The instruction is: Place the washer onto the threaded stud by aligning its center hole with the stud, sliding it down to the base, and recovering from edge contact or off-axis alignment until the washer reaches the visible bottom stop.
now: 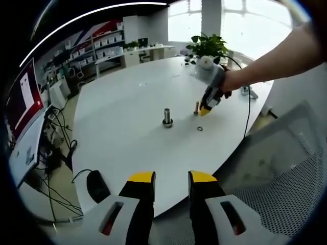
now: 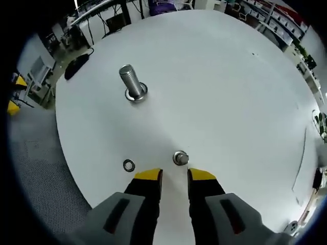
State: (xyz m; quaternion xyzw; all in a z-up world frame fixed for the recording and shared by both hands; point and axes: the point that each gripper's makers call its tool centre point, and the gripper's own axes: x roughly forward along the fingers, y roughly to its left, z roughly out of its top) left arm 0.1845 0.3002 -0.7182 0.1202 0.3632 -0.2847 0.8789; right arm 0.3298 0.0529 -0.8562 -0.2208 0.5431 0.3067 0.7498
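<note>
A steel threaded stud (image 1: 167, 117) (image 2: 133, 83) stands upright on its base near the middle of the white round table (image 1: 127, 102) (image 2: 219, 76). A small metal washer (image 1: 200, 128) (image 2: 129, 165) lies flat on the table, apart from the stud. A short upright bolt-like piece (image 1: 196, 107) (image 2: 180, 158) stands close by. My right gripper (image 1: 206, 109) (image 2: 174, 175), held by a hand, hovers low with its yellow tips open just behind that piece; the washer lies to its left. My left gripper (image 1: 171, 178) is open and holds nothing, back over the near table edge.
A black mouse (image 1: 97, 186) (image 2: 76, 64) with a cable lies at the table edge. A potted plant (image 1: 207, 46) stands at the far side. A grey mesh chair (image 1: 286, 168) is beside the table. Desks and shelves line the room beyond.
</note>
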